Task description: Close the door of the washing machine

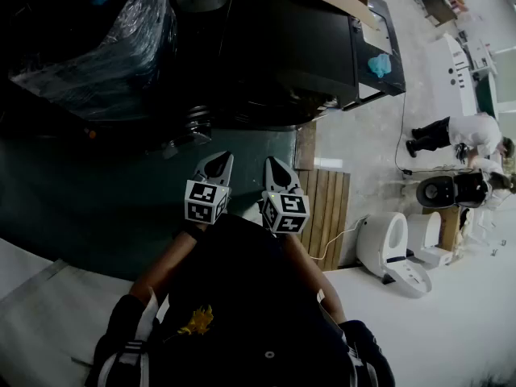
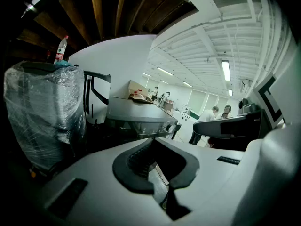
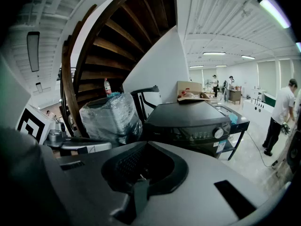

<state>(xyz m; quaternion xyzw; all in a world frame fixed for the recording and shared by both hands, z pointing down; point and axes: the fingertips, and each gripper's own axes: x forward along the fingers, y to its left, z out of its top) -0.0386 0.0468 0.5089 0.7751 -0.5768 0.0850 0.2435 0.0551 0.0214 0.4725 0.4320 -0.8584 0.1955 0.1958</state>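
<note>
The washing machine point(image 3: 188, 119) is seen as a dark, boxy top-loader standing far ahead of both grippers and well apart from them, with a control strip and a round knob point(image 3: 217, 133) on its near face. Its top is shown flat and level in the right gripper view, and no raised door can be made out, so whether the door is fully latched cannot be told. A piece of cardboard point(image 3: 190, 92) is lying on the far part of the top. Just left of the machine a plastic-wrapped bundle point(image 3: 110, 117) is stacked, with a bottle point(image 3: 107, 86) on it. To the right, a wooden pallet point(image 1: 326, 208) is laid on the floor and a person point(image 3: 282, 112) is standing farther off.

The left gripper point(image 1: 219, 161) and the right gripper point(image 1: 274, 168) are held side by side, near the body and tilted downward. Both are clenched, jaws together, with nothing between them.

The step in hand is judged to be the approach. The gap should be closed first. The clenched tips are best used as a blunt pusher on the near edge of the door, pressed straight down until it seats, with the knob and the cardboard left untouched
</note>
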